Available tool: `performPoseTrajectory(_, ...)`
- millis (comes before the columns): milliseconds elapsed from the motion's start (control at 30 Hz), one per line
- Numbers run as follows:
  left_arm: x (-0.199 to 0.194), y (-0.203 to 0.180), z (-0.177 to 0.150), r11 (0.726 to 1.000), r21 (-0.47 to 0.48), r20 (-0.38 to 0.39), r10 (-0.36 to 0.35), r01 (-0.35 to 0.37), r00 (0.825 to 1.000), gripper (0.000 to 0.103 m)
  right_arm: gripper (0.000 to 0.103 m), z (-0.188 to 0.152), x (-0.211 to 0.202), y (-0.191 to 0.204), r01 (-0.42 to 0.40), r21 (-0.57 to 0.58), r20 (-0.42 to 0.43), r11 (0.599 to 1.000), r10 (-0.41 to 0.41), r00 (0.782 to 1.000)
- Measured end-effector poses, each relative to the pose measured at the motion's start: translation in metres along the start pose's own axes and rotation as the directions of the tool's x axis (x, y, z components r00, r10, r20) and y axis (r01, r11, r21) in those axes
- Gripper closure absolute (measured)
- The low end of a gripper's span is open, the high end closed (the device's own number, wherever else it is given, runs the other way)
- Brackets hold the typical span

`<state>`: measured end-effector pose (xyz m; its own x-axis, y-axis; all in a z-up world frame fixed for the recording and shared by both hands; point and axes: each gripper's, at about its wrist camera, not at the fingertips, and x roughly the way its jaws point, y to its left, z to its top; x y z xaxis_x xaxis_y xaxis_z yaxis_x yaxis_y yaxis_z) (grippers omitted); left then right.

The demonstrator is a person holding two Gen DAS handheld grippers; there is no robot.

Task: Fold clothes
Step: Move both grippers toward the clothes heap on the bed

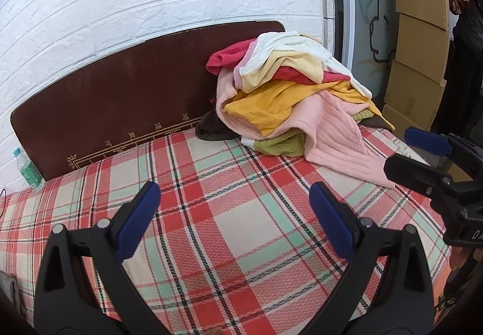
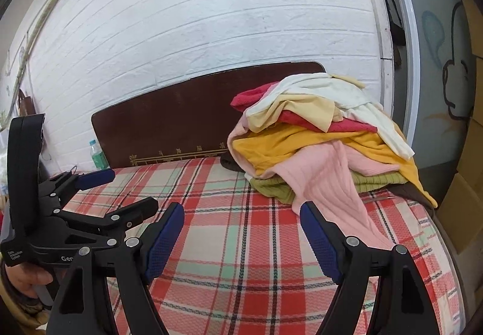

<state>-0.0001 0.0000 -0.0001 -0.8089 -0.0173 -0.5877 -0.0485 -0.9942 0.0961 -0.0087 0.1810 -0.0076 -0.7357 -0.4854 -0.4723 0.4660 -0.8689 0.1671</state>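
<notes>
Left wrist view shows our left tongs [image 1: 235,199] spread wide with nothing between them, hovering over the bare plaid bed [image 1: 241,229] in the lower middle of the frame. Our right tongs [image 1: 416,150] enter at the right edge, likewise gaping and empty. The pile of clothes [image 1: 295,93] sits in the upper right, heaped against the dark headboard [image 1: 120,99], so the near mattress is free, we judge, as a folding area. A pink garment [image 1: 341,135] drapes down off the heap toward us and looks the easiest piece to pull first. In the right wrist view the right tongs [image 2: 241,217] stand just short of that pink hem. No folding has begun.
</notes>
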Motion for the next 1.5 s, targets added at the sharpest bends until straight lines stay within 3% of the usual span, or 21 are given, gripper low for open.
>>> performPoseTrajectory(167, 0.014, 0.023, 0.009, 1.000, -0.003, -0.024, -0.007, 0.007, 1.000, 0.004, 0.022, 0.004, 0.009, -0.003, 0.009, 0.003, -0.011, 1.000, -0.009, 1.000)
performPoseTrajectory(467, 0.038, 0.025, 0.005, 0.999, -0.017, -0.045, -0.028, 0.027, 0.999, 0.004, 0.022, 0.015, 0.025, -0.014, 0.019, -0.021, -0.028, 1.000, -0.020, 0.999)
performPoseTrajectory(600, 0.051, 0.024, 0.018, 1.000, 0.006, 0.004, -0.019, 0.019, 1.000, 0.004, 0.022, 0.038, 0.037, -0.022, 0.047, -0.081, -0.024, 0.996, -0.049, 0.999)
performPoseTrajectory(867, 0.084, 0.015, 0.045, 1.000, 0.001, -0.002, -0.030, 0.030, 1.000, 0.004, 0.022, 0.075, 0.063, -0.038, 0.092, -0.159, -0.059, 0.983, -0.103, 0.993)
performPoseTrajectory(1233, 0.074, 0.004, 0.054, 0.999, 0.041, 0.104, 0.030, -0.035, 0.994, 0.004, 0.022, 0.068, 0.061, -0.041, 0.057, -0.115, -0.042, 0.992, -0.062, 0.997)
performPoseTrajectory(1367, 0.075, 0.006, 0.053, 1.000, 0.012, 0.084, 0.000, -0.001, 0.996, 0.004, 0.022, 0.064, 0.063, -0.041, 0.062, -0.129, -0.051, 0.990, -0.069, 0.996)
performPoseTrajectory(1500, 0.081, 0.000, 0.047, 0.999, 0.040, 0.039, 0.001, -0.002, 0.999, 0.004, 0.022, 0.066, 0.067, -0.039, 0.065, -0.150, -0.061, 0.987, -0.075, 0.995)
